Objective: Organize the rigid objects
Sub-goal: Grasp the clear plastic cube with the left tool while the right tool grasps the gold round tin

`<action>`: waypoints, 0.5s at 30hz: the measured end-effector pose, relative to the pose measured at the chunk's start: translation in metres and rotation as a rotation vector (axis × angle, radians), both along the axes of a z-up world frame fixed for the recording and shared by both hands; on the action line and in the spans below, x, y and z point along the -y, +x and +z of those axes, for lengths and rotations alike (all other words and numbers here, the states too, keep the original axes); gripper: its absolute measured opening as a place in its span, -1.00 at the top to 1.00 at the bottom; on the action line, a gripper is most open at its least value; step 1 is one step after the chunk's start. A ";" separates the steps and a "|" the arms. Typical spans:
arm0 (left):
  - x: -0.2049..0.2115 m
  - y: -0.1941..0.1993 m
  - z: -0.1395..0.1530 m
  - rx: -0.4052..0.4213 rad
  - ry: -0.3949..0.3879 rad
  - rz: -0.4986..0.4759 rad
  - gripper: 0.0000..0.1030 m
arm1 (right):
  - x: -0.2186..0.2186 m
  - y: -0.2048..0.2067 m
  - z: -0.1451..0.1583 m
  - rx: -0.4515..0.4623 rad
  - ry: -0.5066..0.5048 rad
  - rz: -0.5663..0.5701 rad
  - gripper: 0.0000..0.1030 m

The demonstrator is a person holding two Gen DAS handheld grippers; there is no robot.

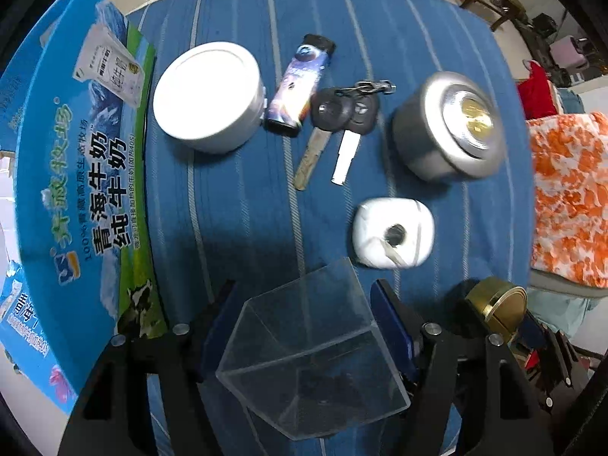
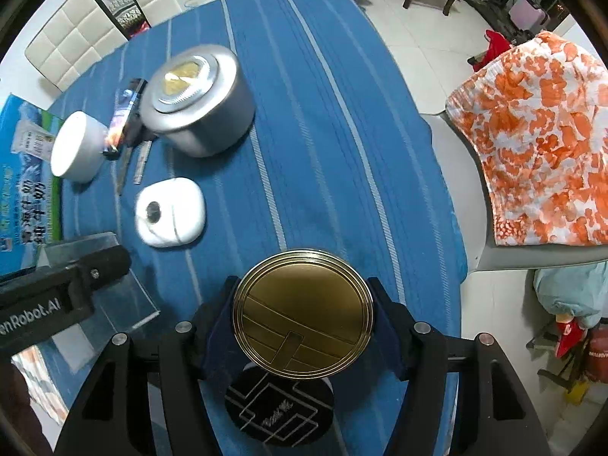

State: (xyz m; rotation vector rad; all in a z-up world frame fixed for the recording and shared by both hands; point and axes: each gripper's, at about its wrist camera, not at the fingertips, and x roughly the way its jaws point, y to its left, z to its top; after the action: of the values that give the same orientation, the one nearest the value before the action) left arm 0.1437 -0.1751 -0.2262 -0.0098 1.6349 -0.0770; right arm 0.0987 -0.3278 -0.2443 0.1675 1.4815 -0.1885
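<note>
your left gripper (image 1: 304, 326) clamps a clear plastic box (image 1: 311, 357) over the striped blue cloth (image 1: 380, 38); your right gripper (image 2: 302, 315) grips a round brass tin (image 2: 304, 311) above it. on the cloth: white round tin (image 1: 209, 95), glossy lighter (image 1: 300, 83), two keys (image 1: 338, 125), silver metal pot (image 1: 448, 125), white rounded case (image 1: 393, 231)

Left gripper (image 1: 307, 338): both blue-padded fingers (image 1: 391, 326) are closed against opposite walls of a clear box (image 1: 315, 357), held above the table. Right gripper (image 2: 304, 319): fingers (image 2: 391, 330) clamp a round gold tin (image 2: 304, 311) at its rim, lid facing the camera. The left gripper lies to the right gripper's left.
</note>
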 end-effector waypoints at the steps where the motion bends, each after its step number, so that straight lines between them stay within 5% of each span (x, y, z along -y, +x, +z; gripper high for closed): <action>1: -0.001 -0.005 0.003 0.002 -0.002 -0.004 -0.31 | 0.000 -0.002 0.003 0.005 -0.002 0.000 -0.30; 9: -0.005 -0.020 -0.028 -0.129 0.017 0.024 -0.34 | 0.005 -0.006 -0.001 -0.006 -0.007 -0.027 -0.31; 15: -0.020 -0.023 -0.026 -0.159 -0.043 0.065 -0.61 | 0.012 -0.010 -0.001 -0.002 0.009 -0.059 -0.31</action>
State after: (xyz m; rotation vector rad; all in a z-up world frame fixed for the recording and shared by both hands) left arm 0.1209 -0.1550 -0.2521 -0.1042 1.7896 -0.0627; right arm 0.0882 -0.3393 -0.2454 0.2190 1.4801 -0.2299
